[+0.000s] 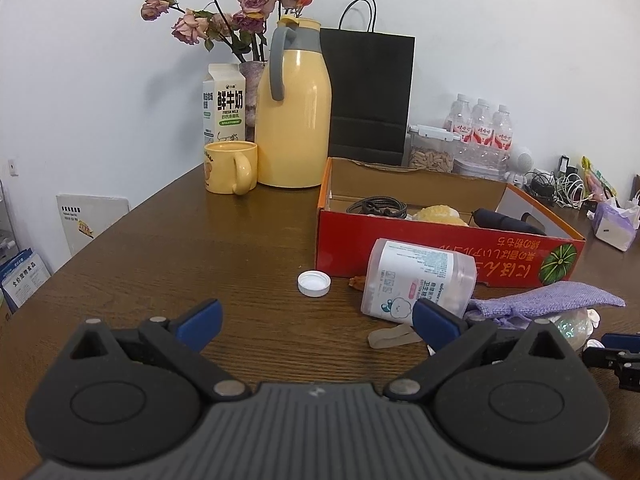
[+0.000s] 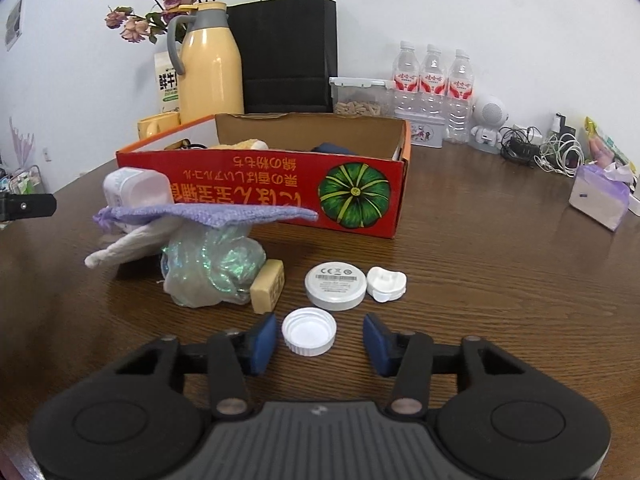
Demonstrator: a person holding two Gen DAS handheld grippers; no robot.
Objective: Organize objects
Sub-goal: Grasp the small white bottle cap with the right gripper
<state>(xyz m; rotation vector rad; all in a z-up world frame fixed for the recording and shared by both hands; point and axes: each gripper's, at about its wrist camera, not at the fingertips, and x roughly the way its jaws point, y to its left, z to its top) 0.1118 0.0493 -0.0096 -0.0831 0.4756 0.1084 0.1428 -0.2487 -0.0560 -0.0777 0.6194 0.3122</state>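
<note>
A red cardboard box lies open on the brown table, with a cord, something yellow and a dark item inside. My left gripper is open and empty above the wood; a white cap lies just ahead of it. A clear plastic jar lies on its side by its right finger. My right gripper is open around another white cap, with a gap at each pad. Ahead of it are a white round disc, a small white plug and a tan block.
A purple pouch rests over a shiny plastic bag and white cloth. A rubber band lies near the jar. At the back stand a yellow mug, a yellow jug, a milk carton, flowers, a black bag, water bottles, cables and tissues.
</note>
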